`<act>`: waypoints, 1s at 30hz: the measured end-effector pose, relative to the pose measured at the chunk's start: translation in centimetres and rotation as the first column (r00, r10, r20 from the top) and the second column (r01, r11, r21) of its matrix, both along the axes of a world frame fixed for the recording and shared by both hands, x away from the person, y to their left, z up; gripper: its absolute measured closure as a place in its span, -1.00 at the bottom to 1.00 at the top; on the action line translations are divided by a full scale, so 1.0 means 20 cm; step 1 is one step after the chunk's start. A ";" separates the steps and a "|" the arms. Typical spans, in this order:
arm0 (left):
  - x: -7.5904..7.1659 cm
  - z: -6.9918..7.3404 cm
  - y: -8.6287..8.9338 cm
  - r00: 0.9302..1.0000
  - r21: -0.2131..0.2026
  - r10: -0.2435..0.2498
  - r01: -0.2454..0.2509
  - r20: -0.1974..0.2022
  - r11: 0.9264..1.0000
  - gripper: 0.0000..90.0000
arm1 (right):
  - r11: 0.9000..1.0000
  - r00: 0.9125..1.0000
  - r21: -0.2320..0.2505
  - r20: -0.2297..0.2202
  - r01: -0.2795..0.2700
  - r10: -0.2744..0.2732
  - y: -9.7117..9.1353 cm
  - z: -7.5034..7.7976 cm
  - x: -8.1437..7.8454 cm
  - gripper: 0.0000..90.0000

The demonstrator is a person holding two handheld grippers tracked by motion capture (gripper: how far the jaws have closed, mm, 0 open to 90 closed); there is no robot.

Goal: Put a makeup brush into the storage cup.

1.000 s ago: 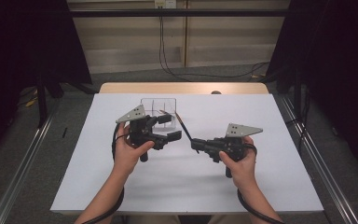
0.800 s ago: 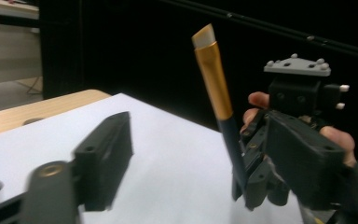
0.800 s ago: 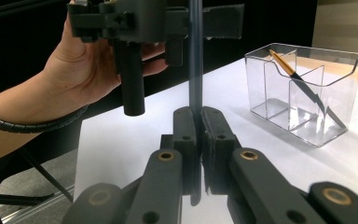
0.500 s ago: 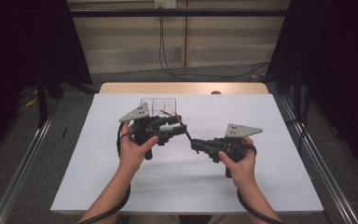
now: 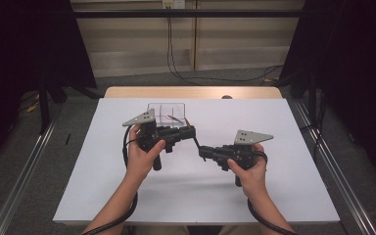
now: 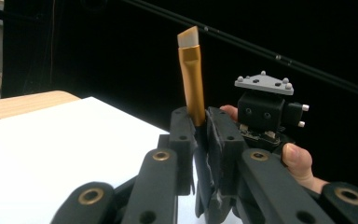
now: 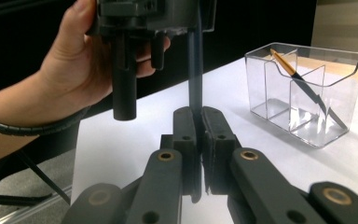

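I have the makeup brush [image 6: 192,74] pinched in both sets of fingers: the left gripper [image 6: 200,123] has just been closing and now clamps the gold ferrule, bristles pointing up, while the right gripper [image 7: 198,122] is shut on the dark handle. Both hover above the white counter [image 5: 274,205], near the clear divided organizer [image 5: 169,108], which already holds another brush [image 7: 298,77]. I judge this a handover; next, one grip must release. The handle's middle is hidden by the fingers, and it is blurred in the right gripper view.

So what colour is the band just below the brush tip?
Gold, clearest in the left gripper view on the brush.
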State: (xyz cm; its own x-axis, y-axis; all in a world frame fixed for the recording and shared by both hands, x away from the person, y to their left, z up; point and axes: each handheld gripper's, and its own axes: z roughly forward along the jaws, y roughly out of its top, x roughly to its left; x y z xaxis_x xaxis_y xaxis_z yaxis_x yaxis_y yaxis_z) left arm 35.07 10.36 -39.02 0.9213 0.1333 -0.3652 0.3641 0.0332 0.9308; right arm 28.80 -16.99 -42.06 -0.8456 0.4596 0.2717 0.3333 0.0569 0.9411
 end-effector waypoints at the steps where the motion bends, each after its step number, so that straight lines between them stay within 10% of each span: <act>1: 0.00 0.00 0.00 1.000 0.002 -0.004 0.004 0.005 1.000 0.82 | 1.000 1.000 0.002 0.001 0.000 0.000 0.00 0.00 0.00 0.90; 21: -0.01 0.03 -0.04 0.998 0.019 -0.019 0.018 0.065 1.000 0.86 | 1.000 1.000 -0.009 0.015 -0.006 0.006 0.01 0.00 0.00 0.87; 30: 0.00 0.04 -0.02 0.997 0.033 0.000 -0.002 0.080 0.999 0.86 | 1.000 0.999 -0.019 0.032 0.002 -0.002 -0.01 0.03 -0.01 0.35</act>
